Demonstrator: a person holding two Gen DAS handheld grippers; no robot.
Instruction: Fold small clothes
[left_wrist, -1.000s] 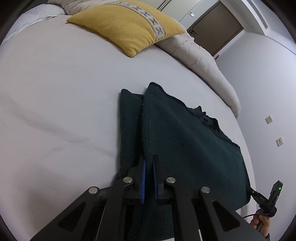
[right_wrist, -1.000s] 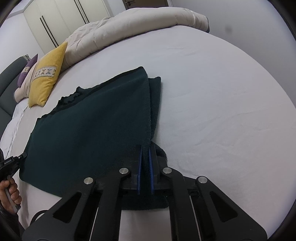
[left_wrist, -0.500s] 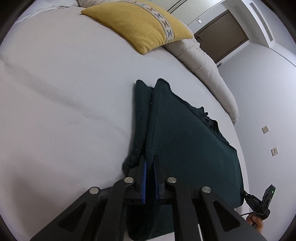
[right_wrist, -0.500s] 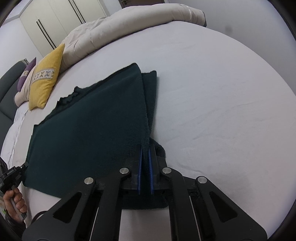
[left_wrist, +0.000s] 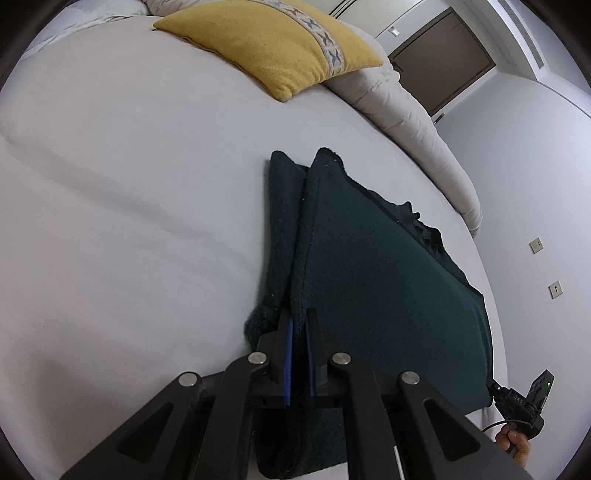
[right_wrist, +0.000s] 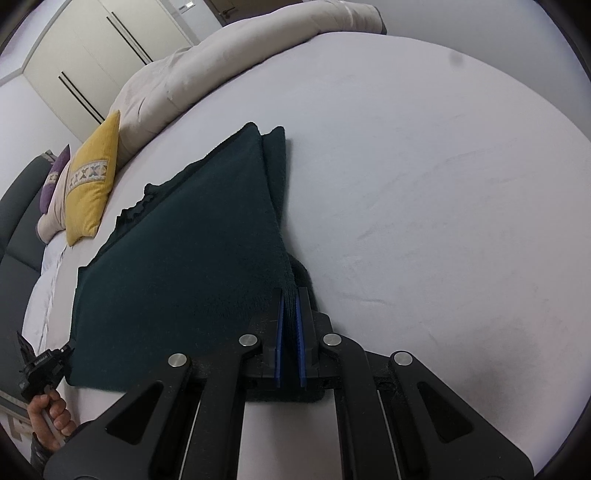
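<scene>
A dark green fleece cloth lies partly folded on the white bed sheet. Its upper layer is held up off the layer below. My left gripper is shut on the cloth's near left corner. My right gripper is shut on the near right corner of the same cloth. The edge between the two corners is stretched taut. The far edge of the cloth rests on the sheet. The corners inside the jaws are hidden.
A yellow cushion lies at the head of the bed, with a rolled beige duvet along the far side. In the right wrist view the yellow cushion and a purple cushion lean near a dark headboard. A brown door and wardrobes stand behind.
Both grippers have carried the held edge of the cloth forward over the lower layer. The cloth looks larger and nearer to the cushion side. Both stay shut on it.
</scene>
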